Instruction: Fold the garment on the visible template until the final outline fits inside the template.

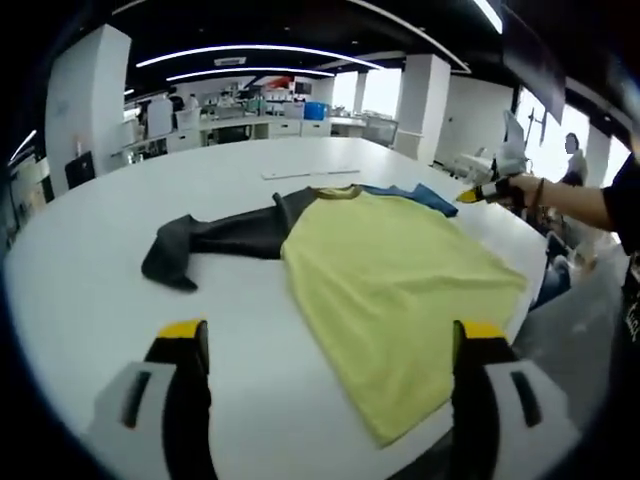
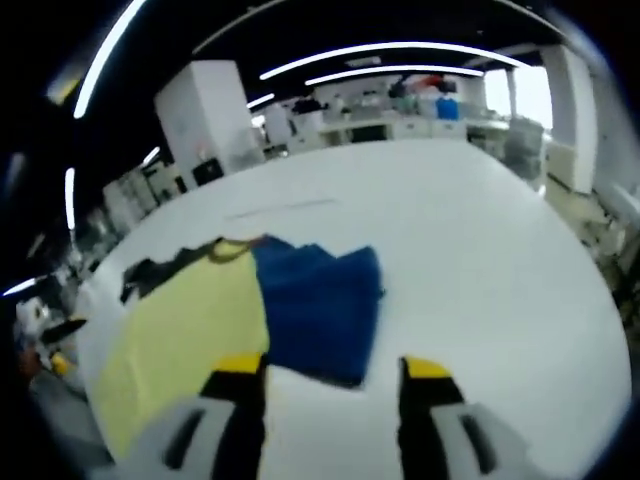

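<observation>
A shirt with a yellow body (image 1: 385, 290) lies flat on the white table (image 1: 90, 280). Its dark grey sleeve (image 1: 215, 240) stretches out to the left, and its blue sleeve (image 1: 420, 195) shows at the far side. My left gripper (image 1: 332, 340) is open above the table's near edge, its jaws on either side of the shirt's hem. A person's hand holds my right gripper (image 1: 490, 190) just right of the blue sleeve. In the right gripper view, the right gripper (image 2: 332, 368) is open, close above the near edge of the blue sleeve (image 2: 320, 305), with the yellow body (image 2: 185, 330) to its left.
A thin pale strip (image 1: 310, 173) lies on the table beyond the collar. A person (image 1: 620, 220) stands at the right edge of the table. Desks and white pillars (image 1: 420, 90) fill the room behind. The table surface (image 2: 480, 260) stretches wide to the right of the shirt.
</observation>
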`<act>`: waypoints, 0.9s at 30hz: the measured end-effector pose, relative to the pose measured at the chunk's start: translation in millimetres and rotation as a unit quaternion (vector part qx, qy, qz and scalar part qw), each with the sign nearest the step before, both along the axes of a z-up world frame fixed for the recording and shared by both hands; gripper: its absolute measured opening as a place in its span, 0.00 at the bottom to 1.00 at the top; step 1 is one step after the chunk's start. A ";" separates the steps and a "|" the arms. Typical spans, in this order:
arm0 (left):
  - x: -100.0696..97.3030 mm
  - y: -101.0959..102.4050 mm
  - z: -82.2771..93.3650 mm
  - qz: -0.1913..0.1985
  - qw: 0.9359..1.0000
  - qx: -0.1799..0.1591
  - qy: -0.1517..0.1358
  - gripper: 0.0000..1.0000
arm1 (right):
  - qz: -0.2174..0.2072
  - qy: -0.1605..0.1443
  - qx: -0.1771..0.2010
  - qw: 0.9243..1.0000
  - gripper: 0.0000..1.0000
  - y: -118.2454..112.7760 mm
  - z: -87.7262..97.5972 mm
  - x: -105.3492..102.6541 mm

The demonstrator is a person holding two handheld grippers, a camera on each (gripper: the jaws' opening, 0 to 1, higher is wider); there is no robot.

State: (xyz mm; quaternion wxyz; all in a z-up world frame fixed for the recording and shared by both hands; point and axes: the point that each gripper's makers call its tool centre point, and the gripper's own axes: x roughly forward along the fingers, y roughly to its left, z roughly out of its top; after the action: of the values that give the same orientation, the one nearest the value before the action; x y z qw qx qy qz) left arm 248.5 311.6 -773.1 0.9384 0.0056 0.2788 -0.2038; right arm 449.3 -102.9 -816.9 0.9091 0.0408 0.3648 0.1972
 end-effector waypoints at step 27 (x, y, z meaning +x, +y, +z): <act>-3.2 19.1 1.7 0.030 0.999 0.017 -0.006 0.99 | -0.075 0.055 0.038 0.995 0.00 0.6 -18.3 10.7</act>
State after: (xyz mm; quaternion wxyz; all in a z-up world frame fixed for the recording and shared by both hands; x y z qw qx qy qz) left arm 245.3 330.7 -771.4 0.9454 0.0140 0.2769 -0.1712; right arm 460.0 -102.3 -835.3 0.8977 0.1134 0.4023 0.1392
